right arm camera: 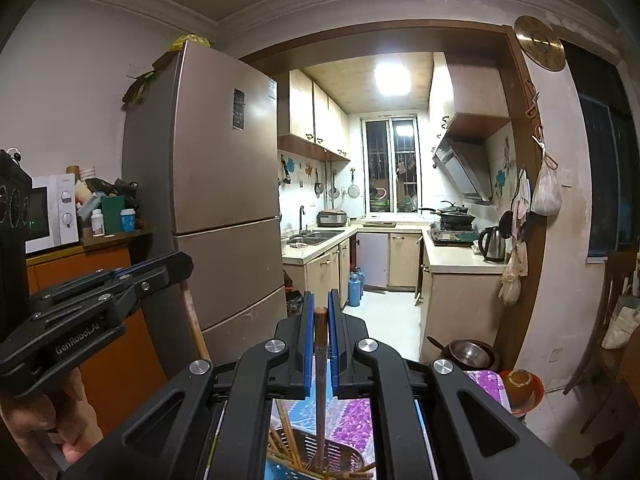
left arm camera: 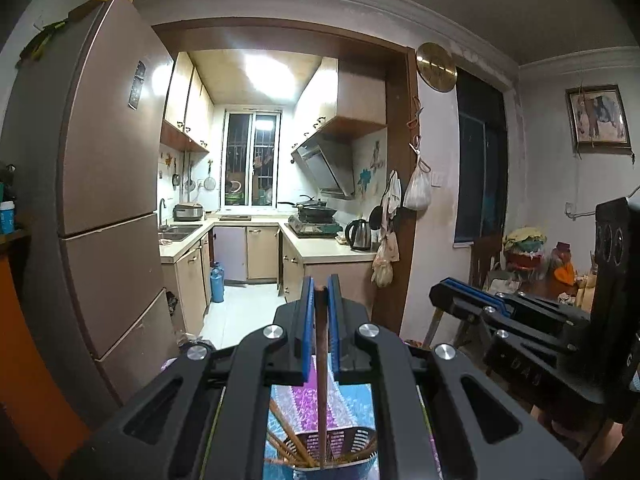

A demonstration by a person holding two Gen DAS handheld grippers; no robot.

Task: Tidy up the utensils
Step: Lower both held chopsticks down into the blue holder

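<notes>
The left gripper [left arm camera: 321, 288] is clenched on one brown chopstick [left arm camera: 321, 380], which hangs straight down between the blue pads [left arm camera: 307, 320]. The right gripper [right arm camera: 321, 304] grasps a second chopstick [right arm camera: 321, 360] in the same way, with its top end just above the pads. Both chopsticks reach down toward a perforated utensil basket [left arm camera: 352, 440] at 6 o'clock under each camera, where more chopsticks [right arm camera: 284, 440] lean to the rim. If the held sticks touch the basket floor, I cannot tell.

The basket stands on a cloth with purple and light blue pattern [right arm camera: 352, 416]. On the same surface, at 4 o'clock from the right gripper, there is a metal bowl [right arm camera: 472, 354] and an orange bowl [right arm camera: 520, 386].

The room opens at 12 o'clock into a bright kitchen through a dark wood doorway [left arm camera: 400, 160]. A tall bronze fridge [right arm camera: 224, 168] stands at 10 o'clock, a white microwave [right arm camera: 52, 216] on an orange cabinet at 9 o'clock. In the kitchen a kettle [left arm camera: 359, 234] sits on the counter, a wok [left arm camera: 316, 210] on the stove, a range hood [left arm camera: 324, 168] above. A round gold clock [left arm camera: 436, 67] hangs at 1 o'clock, a white plastic bag [left arm camera: 417, 188] under it. A hand [right arm camera: 52, 420] holds the left gripper's handle at 8 o'clock in the right wrist view
</notes>
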